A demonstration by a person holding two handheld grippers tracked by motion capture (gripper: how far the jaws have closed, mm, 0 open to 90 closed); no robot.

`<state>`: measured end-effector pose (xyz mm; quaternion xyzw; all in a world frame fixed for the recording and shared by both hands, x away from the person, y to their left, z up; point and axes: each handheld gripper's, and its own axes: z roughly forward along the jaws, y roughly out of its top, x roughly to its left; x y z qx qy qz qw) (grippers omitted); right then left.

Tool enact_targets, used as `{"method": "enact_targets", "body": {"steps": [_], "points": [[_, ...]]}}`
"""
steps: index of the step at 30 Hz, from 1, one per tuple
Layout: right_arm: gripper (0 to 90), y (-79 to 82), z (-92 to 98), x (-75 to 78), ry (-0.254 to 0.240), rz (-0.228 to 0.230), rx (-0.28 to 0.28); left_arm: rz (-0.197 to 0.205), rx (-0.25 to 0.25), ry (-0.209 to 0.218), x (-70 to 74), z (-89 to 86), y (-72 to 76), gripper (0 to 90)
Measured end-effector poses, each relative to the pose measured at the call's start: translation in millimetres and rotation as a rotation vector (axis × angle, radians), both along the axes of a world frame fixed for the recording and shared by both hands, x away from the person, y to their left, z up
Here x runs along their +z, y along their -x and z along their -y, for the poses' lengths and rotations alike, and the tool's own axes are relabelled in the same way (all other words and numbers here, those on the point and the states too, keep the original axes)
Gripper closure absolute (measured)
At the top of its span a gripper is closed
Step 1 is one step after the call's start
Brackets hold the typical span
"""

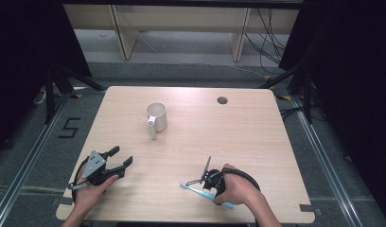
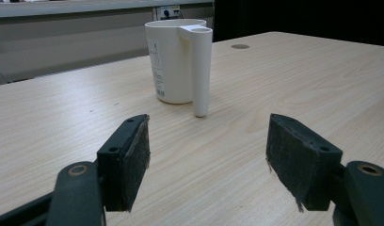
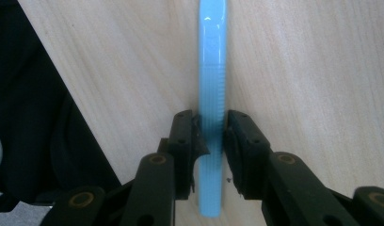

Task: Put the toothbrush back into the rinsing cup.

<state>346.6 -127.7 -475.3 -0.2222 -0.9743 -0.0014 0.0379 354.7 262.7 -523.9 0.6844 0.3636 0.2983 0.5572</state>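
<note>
A light blue toothbrush (image 1: 196,190) lies flat near the table's front edge, its head pointing left. My right gripper (image 1: 211,182) points down over it. In the right gripper view the pads of the right gripper (image 3: 212,136) press both sides of the ribbed blue toothbrush handle (image 3: 212,61), which still rests on the wood. A white mug (image 1: 156,116) stands upright mid-table, handle toward the front. My left gripper (image 1: 122,156) sits at the front left, open, aimed at the mug (image 2: 176,61). Nothing is between the black pads of the left gripper (image 2: 209,155).
The wooden table (image 1: 238,137) has a round cable hole (image 1: 222,100) at the back right. Dark curtains and stand legs flank the table, with shelving behind it. The person's dark sleeve shows at the left of the right gripper view.
</note>
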Motion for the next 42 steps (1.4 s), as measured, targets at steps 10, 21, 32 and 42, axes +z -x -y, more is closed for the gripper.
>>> {"method": "enact_targets", "body": {"steps": [10, 21, 32, 42], "points": [[77.7, -3.4, 0.2, -0.6, 0.003, -0.004, 0.006, 0.001, -0.001, 0.000, -0.1, 0.0, 0.1, 30.2], [79.1, 0.8, -4.7, -0.8, 0.034, 0.028, 0.052, 0.004, -0.003, 0.003, -0.4, 0.7, -0.1, 30.3], [79.6, 0.2, -2.3, -0.5, 0.018, 0.017, 0.070, 0.001, -0.002, 0.000, 0.0, 0.0, 0.1, 30.3], [79.6, -1.3, 3.4, 13.2, -0.039, 0.048, 0.061, 0.008, -0.005, 0.006, -0.7, 1.2, -0.8, 30.3]]}}
